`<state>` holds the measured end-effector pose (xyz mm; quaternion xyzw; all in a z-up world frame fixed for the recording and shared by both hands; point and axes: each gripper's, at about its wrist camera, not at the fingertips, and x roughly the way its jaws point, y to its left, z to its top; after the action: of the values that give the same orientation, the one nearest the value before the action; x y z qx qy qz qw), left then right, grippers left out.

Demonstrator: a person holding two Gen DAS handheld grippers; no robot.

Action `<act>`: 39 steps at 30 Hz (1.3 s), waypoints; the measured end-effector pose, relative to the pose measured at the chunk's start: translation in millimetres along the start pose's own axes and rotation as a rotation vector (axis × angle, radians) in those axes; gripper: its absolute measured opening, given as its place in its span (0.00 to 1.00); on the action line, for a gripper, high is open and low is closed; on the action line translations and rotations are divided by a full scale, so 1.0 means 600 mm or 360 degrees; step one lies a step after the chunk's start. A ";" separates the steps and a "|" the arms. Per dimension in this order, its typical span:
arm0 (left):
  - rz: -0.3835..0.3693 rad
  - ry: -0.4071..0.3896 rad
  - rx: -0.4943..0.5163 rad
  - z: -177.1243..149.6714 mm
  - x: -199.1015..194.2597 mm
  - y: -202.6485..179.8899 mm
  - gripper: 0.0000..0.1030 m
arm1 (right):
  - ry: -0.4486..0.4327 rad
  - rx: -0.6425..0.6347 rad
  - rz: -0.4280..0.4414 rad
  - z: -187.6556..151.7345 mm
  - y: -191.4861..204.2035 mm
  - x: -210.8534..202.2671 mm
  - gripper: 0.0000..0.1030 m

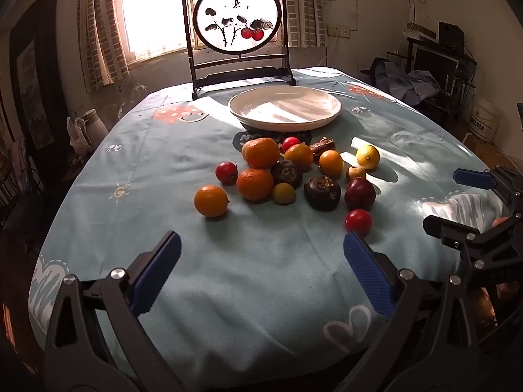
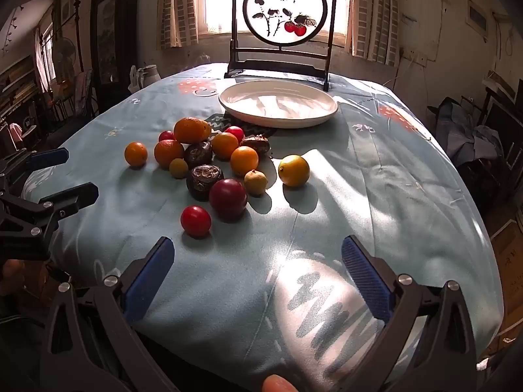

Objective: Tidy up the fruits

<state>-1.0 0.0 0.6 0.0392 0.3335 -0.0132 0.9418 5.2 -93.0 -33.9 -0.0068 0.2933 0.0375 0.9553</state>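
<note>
Both hand-held grippers hover with jaws spread wide and empty above the near edge of the counter [image 1: 261, 294]. In the left wrist view, the left hand-held gripper [image 1: 261, 274] has the heap of fruits [image 1: 281, 173] at its 12 o'clock, well apart; the nearest red fruit [image 1: 358, 221] sits just beyond its right pad. From the right hand-held gripper [image 2: 258, 274], the heap lies toward 11 o'clock, a lone yellow fruit [image 2: 293, 170] near 12. The white plate [image 1: 284, 107] stands beyond the fruits.
</note>
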 end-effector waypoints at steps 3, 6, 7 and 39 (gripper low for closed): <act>-0.0001 0.0011 -0.0002 0.000 0.001 0.000 0.98 | 0.0000 -0.0004 -0.0004 0.000 0.000 0.000 0.99; 0.0004 0.0021 -0.0005 -0.001 0.000 0.001 0.98 | 0.0000 -0.0001 -0.0008 0.000 -0.001 0.001 0.99; 0.0001 0.0022 -0.0008 -0.001 -0.001 0.001 0.98 | -0.0001 0.0000 -0.0008 0.000 -0.001 0.001 0.99; 0.0009 0.0049 -0.0010 -0.003 0.010 0.006 0.98 | 0.0022 0.0012 0.0013 -0.001 -0.003 0.005 0.99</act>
<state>2.6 3.6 -4.6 0.0376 0.3479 -0.0088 0.9367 7.6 -94.9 -36.3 -0.0024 0.3002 0.0403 0.9530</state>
